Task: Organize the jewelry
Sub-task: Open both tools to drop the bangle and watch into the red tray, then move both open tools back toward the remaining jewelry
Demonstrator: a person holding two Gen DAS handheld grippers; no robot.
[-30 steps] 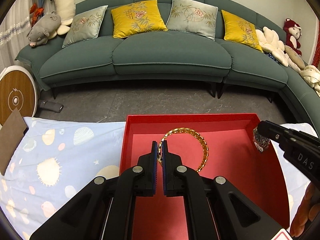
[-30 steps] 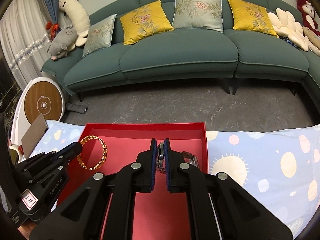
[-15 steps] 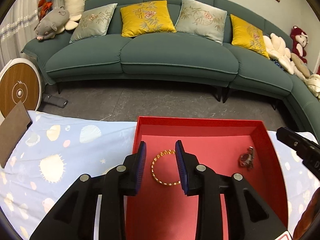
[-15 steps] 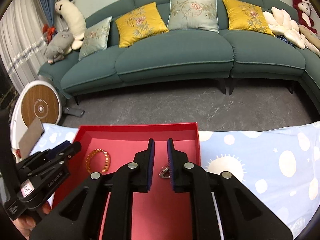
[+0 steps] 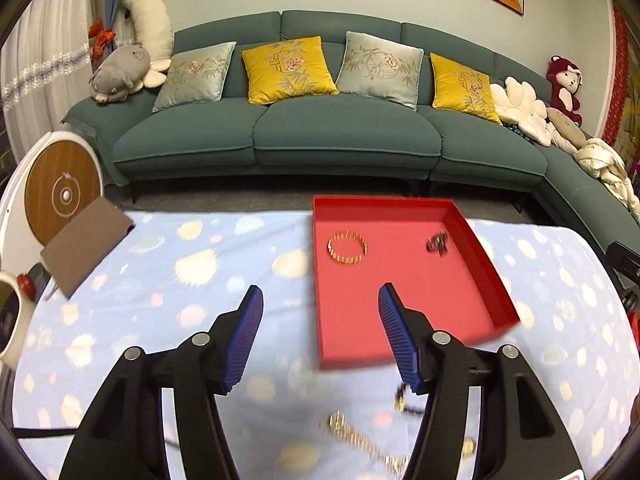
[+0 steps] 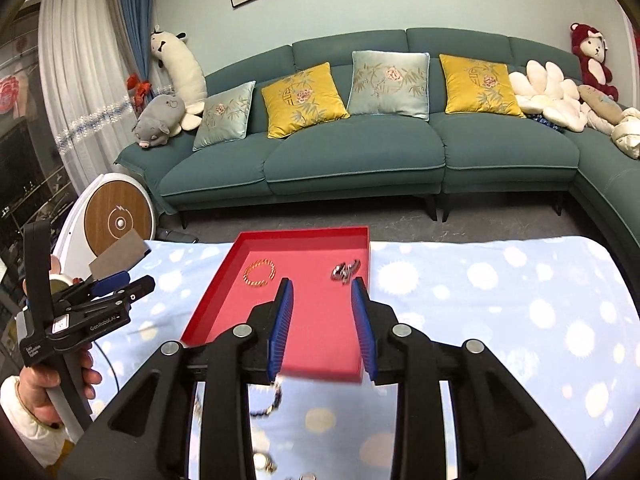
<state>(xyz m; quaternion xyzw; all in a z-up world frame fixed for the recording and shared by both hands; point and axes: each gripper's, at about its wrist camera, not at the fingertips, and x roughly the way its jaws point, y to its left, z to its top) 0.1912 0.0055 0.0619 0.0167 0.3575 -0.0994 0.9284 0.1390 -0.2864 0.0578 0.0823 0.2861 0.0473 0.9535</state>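
A red tray [image 5: 488, 264] [image 6: 208, 308] lies on the blue patterned cloth. Inside it rest a gold bracelet [image 5: 347, 248] [image 6: 261, 272] on the left and a silver watch [image 5: 437, 243] [image 6: 346, 271] on the right. My left gripper [image 5: 320, 300] hangs over the tray's near left edge, its jaws opening, nothing between them. My right gripper [image 6: 322, 292] hovers over the tray's near part, jaws opening and empty. Near me on the cloth lie a gold chain piece [image 5: 352, 436], a dark bead bracelet [image 6: 272, 400] and other small blurred pieces. The left gripper [image 6: 120, 284] also shows at left in the right wrist view, held by a hand [image 6: 44, 392].
A brown card [image 5: 86, 246] lies at the cloth's far left, a white mug [image 5: 12, 320] beside it. A round white and wood appliance [image 5: 60, 196] stands left on the floor. A green sofa [image 5: 340, 140] with cushions and plush toys fills the background.
Both grippers let go of the bracelet and the watch, which now lie in the tray. Both have pulled back and upward, jaws widening, so more cloth and loose jewelry show.
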